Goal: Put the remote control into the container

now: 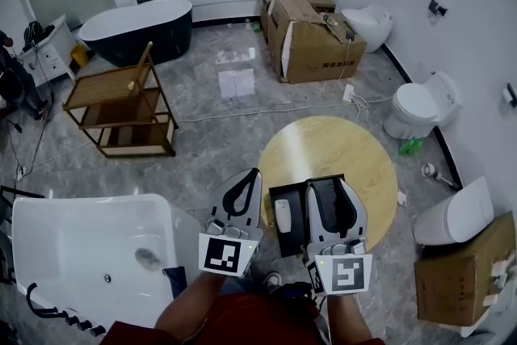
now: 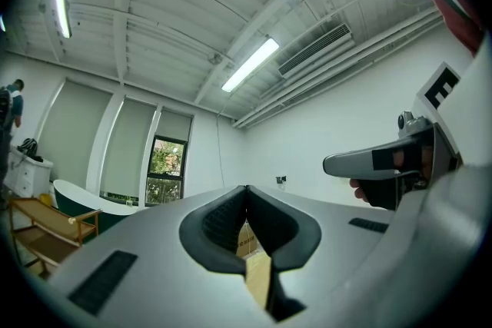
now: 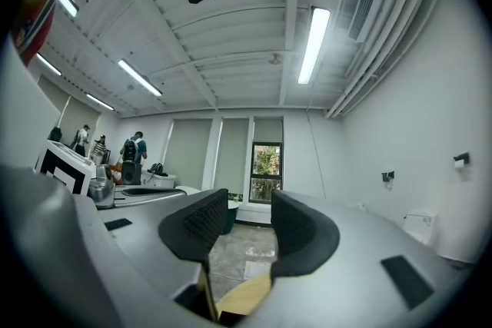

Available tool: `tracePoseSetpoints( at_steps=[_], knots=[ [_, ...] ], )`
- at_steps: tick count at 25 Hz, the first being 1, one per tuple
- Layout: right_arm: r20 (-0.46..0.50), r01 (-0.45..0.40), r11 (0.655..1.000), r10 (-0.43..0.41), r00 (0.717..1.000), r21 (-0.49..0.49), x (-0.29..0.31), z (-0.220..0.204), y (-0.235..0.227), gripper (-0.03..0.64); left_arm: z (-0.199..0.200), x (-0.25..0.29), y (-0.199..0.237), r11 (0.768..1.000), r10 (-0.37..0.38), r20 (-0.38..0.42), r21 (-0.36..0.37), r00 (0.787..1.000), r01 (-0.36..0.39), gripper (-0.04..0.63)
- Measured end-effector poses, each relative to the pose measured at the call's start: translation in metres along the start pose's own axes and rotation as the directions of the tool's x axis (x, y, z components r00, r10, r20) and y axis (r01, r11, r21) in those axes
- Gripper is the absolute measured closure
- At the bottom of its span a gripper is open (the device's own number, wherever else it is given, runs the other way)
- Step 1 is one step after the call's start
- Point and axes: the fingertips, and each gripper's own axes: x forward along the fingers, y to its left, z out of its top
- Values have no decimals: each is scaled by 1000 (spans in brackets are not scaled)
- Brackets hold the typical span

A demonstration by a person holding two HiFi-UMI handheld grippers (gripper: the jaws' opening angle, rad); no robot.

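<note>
Down at the bottom edge of the head view, the person's red top (image 1: pixel 242 326) fills the frame. Just above it, both tools point up-frame, side by side.

The left tool (image 1: pixel 255 174) has its jaws pressed together with the tips meeting. In the left gripper view, the left tool (image 2: pixel 246 196) shows its pads touching with nothing caught between them.

The right tool (image 1: pixel 325 183) has its jaws apart. In the right gripper view, the right tool (image 3: pixel 250 223) shows a wide gap with nothing in it, and grey floor and a pale wooden edge show through.

Now the prize: the white remote control (image 1: pixel 283 216) lies inside the black container (image 1: pixel 287 245). The container sits at the lower left rim of the round wooden tabletop (image 1: pixel 331 145), framed between the two tools. The right tool overlaps the container's right side in the picture, and I cannot tell whether they touch. The left tool sits just left of the container, over the floor.

Around the room, a white bathtub (image 1: pixel 73 230) is at lower left, a wooden shelf cart (image 1: pixel 121 105) at upper left, cardboard boxes (image 1: pixel 315 36) at top centre and a toilet (image 1: pixel 416 105) on the right.
</note>
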Motion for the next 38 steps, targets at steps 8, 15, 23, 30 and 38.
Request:
tracePoseSetpoints(
  at_steps=[8,15,23,30,38],
  knots=[
    [-6,31,999,-31,999,-14,-3,1,-7,539,1,3,-4,1000,-6,-3,-2,1000,6,580],
    [-1,50,998,-50,999,-32,-3,2,-14,595,3,7,-10,1000,-17,-1,-6,1000,17,580],
    [19,67,997,-67,998,-39,-4,3,-23,595,1,9,-13,1000,-17,-8,-10,1000,16,580],
    [10,79,996,-79,997,-35,-5,-3,-34,595,-2,14,-15,1000,-9,-10,-12,1000,9,580],
    [-8,83,996,-83,997,-19,-3,-10,-40,595,0,16,-16,1000,-5,-7,-4,1000,5,580]
  ],
)
